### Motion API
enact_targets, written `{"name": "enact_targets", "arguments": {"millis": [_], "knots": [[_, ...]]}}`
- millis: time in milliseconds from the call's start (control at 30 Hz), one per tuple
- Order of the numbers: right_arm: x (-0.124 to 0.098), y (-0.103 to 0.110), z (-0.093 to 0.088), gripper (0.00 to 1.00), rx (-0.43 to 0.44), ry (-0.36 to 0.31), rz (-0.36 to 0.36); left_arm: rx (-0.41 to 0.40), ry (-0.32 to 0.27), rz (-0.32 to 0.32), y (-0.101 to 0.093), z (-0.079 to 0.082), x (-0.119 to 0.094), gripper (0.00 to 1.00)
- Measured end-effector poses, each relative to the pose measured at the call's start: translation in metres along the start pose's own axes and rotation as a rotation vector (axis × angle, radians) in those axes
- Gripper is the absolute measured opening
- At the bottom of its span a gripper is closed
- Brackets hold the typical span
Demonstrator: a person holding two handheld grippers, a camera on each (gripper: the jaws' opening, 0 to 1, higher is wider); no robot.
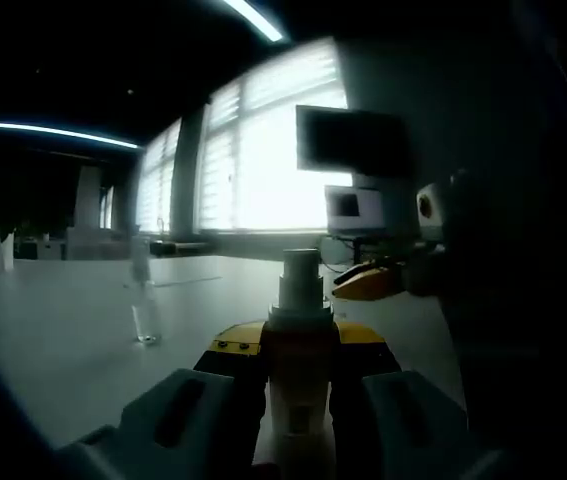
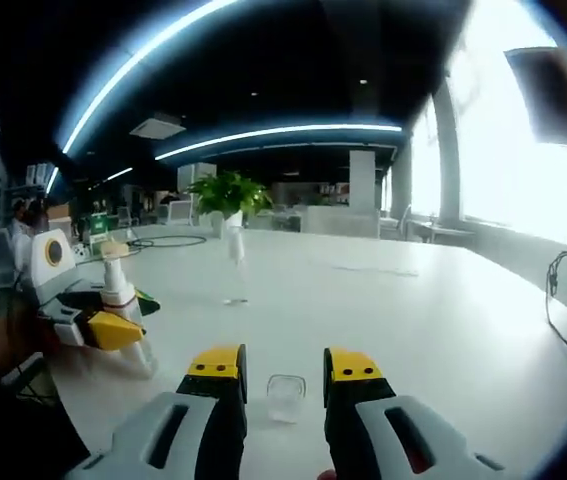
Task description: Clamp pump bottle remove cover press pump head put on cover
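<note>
In the left gripper view, the left gripper [image 1: 298, 385] has its two grey, yellow-tipped jaws pressed against the sides of a pale pump bottle [image 1: 298, 345], which stands upright between them. The bottle's ribbed collar and its bare pump head [image 1: 300, 268] rise above the jaw tips. Just past it to the right, the right gripper [image 1: 368, 282] reaches in with a yellow tip, close to the pump head but not touching it. To the left, well apart on open table, stands a tall, thin clear bottle [image 1: 143, 300].

In the right gripper view, the right gripper [image 2: 283, 378] has its jaws parted, with nothing between the pads. A small clear cover [image 2: 285, 397] sits on the table [image 2: 443, 320] in the gap just beyond the tips; I cannot tell whether it touches either jaw. To the left, the left gripper [image 2: 113, 325] holds the pump bottle [image 2: 121, 300] near the table's near edge. Ahead lies a wide stretch of bare, smooth white tabletop, with the clear bottle [image 2: 235, 265] standing farther out and a potted green plant [image 2: 229, 195] behind it.

The room is a dim open office with long ceiling light strips, bright blinded windows [image 1: 263, 150] and a dark monitor [image 1: 348, 140].
</note>
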State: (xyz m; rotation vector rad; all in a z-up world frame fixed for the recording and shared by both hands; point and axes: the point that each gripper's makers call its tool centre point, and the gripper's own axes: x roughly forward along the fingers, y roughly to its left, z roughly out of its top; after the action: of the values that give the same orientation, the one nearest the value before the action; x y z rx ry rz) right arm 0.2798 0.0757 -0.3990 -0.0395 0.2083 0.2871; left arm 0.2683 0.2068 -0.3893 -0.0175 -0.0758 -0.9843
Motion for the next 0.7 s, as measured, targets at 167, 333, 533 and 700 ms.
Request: {"name": "enact_targets", "arguments": {"millis": [167, 333, 533, 700], "knots": [[0.0, -0.002, -0.008, 0.24, 0.004, 0.017, -0.011, 0.001, 0.0, 0.0, 0.0, 0.0, 0.0, 0.14], [0.003, -0.003, -0.013, 0.24, -0.029, 0.023, -0.041, 0.001, 0.0, 0.0, -0.001, 0.0, 0.0, 0.14], [0.005, -0.001, -0.025, 0.23, -0.015, 0.05, -0.039, 0.001, 0.001, 0.001, -0.001, 0.0, 0.0, 0.14], [0.005, -0.002, -0.028, 0.22, -0.012, 0.054, -0.044, 0.001, 0.001, 0.001, 0.0, 0.0, 0.0, 0.14]]}}
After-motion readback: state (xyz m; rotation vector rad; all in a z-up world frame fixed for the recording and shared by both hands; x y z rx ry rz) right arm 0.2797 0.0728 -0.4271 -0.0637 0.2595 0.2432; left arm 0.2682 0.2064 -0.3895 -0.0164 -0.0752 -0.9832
